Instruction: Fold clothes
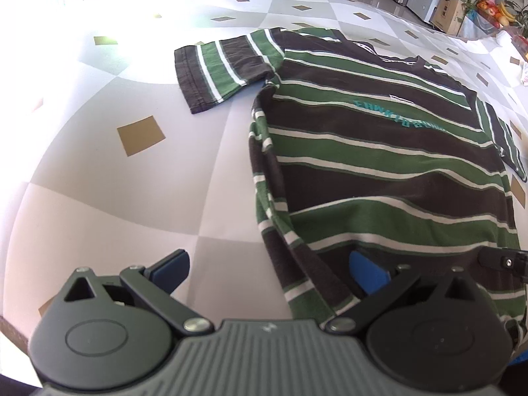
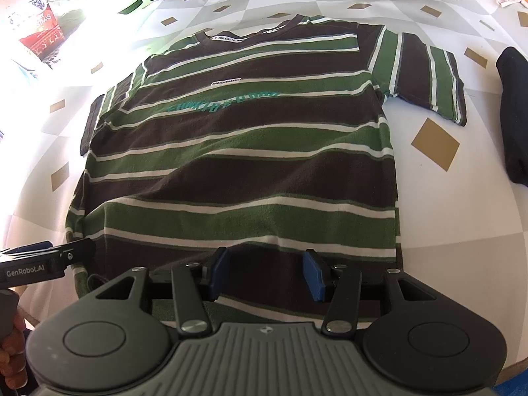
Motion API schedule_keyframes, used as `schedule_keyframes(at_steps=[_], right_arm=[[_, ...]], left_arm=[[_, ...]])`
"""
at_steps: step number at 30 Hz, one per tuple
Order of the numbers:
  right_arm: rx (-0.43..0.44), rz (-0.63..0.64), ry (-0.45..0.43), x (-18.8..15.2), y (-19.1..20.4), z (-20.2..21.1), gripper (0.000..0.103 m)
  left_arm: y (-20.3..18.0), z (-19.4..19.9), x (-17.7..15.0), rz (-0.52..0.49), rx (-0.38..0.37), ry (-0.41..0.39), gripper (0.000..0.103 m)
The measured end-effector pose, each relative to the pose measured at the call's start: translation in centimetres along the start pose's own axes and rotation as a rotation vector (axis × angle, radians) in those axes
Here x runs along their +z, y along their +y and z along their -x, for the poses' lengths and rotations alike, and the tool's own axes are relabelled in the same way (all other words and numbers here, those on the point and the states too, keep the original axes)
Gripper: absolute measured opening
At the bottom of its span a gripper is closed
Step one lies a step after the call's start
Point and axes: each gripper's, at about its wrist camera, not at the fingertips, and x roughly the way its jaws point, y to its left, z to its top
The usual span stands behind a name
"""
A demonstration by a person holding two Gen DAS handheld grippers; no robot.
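A T-shirt (image 1: pixel 379 165) striped in green, dark brown and white, with teal lettering on the chest, lies flat and face up on the table, collar at the far end. In the left wrist view my left gripper (image 1: pixel 269 272) stands wide open at the shirt's lower left corner, one blue pad on the tablecloth and the other over the hem. In the right wrist view the T-shirt (image 2: pixel 237 151) fills the middle. My right gripper (image 2: pixel 266 272) is open just above the middle of the hem, with nothing pinched. The left gripper (image 2: pixel 49 259) shows at the left edge.
A tablecloth (image 1: pixel 115 181) of grey and white diamonds with gold squares covers the table. A dark garment (image 2: pixel 514 115) lies to the right of the shirt. A red package (image 2: pixel 39 33) sits at the far left. Cardboard boxes and plants (image 1: pixel 462 6) stand beyond the table.
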Motion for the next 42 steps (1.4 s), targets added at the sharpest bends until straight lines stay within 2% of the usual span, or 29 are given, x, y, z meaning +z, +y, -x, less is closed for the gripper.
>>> schedule_keyframes(at_steps=[4,8,13,15,22,28,34,36,42], right_arm=[[-0.014,0.006,-0.005,-0.8,0.2,0.4,0.047],[0.008,0.012,-0.010,-1.5,0.4,0.9,0.047],[0.008,0.074,-0.020,-2.4,1.4,1.3,0.047],[-0.006,0.109,-0.025,-2.8,1.9,1.5,0.047],[-0.018,0.108,-0.024,-3.3,2.3,1.4,0.047],[-0.022,0.116,-0.023,-3.7,2.6,1.4,0.047],[-0.024,0.108,-0.011,-3.8,2.5,1.1,0.047],[-0.025,0.108,-0.009,-3.8,2.5,1.0,0.047],[-0.029,0.113,-0.009,-3.8,2.7,0.8,0.048]], left_arm=[[0.7,0.1,-0.3,0.030,0.005,0.003,0.103],[0.7,0.4,-0.7,0.029,-0.005,-0.005,0.103],[0.4,0.5,-1.0,0.026,-0.011,-0.007,0.103],[0.5,0.7,-1.0,0.029,-0.021,-0.012,0.103],[0.7,1.1,-1.1,0.059,-0.092,-0.030,0.103],[1.0,1.0,-1.1,0.071,-0.094,-0.026,0.086],[1.1,0.9,-1.1,0.082,-0.094,-0.025,0.064],[1.1,0.9,-1.0,0.094,-0.099,-0.027,0.054],[0.8,1.0,-1.0,0.096,-0.113,-0.027,0.052]])
